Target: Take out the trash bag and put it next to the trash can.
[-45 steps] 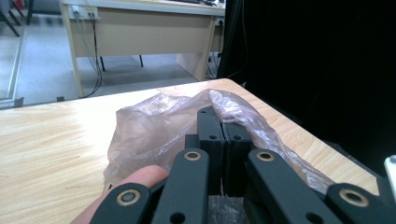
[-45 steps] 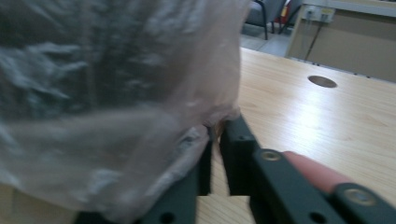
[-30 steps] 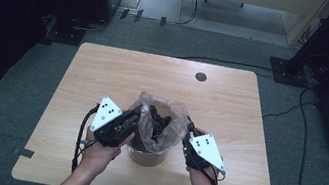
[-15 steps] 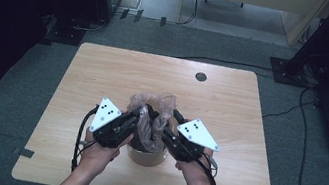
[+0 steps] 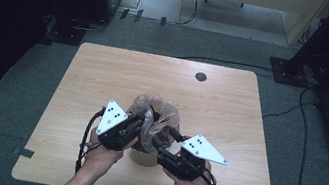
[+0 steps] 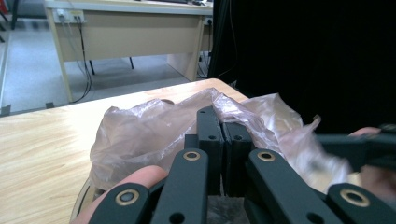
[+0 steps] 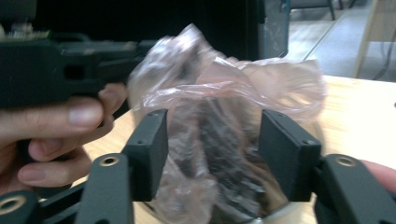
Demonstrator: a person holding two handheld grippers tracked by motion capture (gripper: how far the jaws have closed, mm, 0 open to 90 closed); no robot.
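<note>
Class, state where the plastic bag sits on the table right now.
In the high view the plastic bag stands in a small container near the table's front middle, between the left gripper, shut on it, and the open right gripper.

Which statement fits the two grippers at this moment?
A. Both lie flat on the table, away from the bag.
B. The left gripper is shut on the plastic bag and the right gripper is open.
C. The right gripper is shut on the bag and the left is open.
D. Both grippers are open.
B: in the left gripper view the left gripper has its jaws pressed together on the plastic bag, while the right gripper has its jaws spread wide around the bag.
</note>
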